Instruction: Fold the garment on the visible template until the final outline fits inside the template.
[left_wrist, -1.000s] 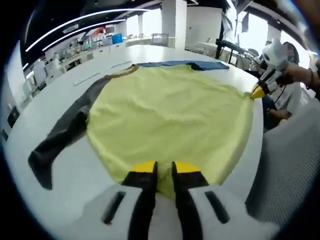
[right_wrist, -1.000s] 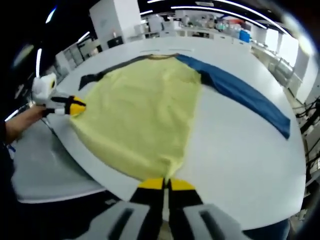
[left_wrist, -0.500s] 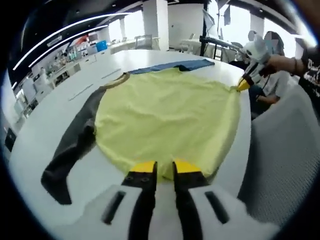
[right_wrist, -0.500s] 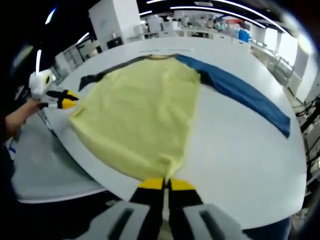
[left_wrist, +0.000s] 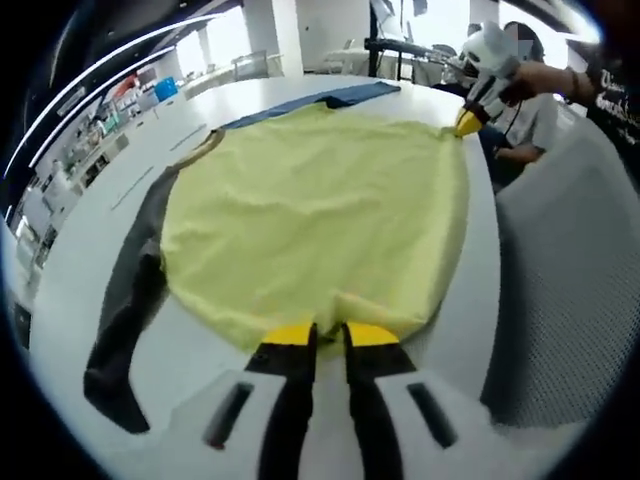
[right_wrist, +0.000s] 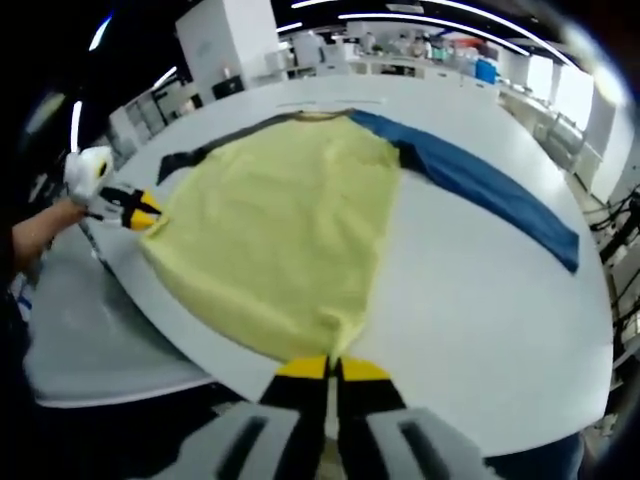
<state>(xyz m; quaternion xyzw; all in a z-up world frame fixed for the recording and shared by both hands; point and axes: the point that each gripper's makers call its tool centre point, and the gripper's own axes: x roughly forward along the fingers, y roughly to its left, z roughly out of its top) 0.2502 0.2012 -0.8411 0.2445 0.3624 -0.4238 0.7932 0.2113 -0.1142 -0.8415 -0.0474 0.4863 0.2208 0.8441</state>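
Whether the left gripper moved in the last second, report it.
Yes, slightly. In the right gripper view the left gripper has edged leftward, outward from the table, beside the garment corner.

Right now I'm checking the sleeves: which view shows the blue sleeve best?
The right gripper view: the blue sleeve lies full length across the white table. The left gripper view shows a thin far strip of it.

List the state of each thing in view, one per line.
Garment: spread flat on the table, unfolded, hem corners pinched.
Blue sleeve: stretched out flat.
Dark sleeve: extended, slightly rumpled.
Left gripper: shut on the hem.
Right gripper: shut on the hem.
Table: white, bearing the garment.
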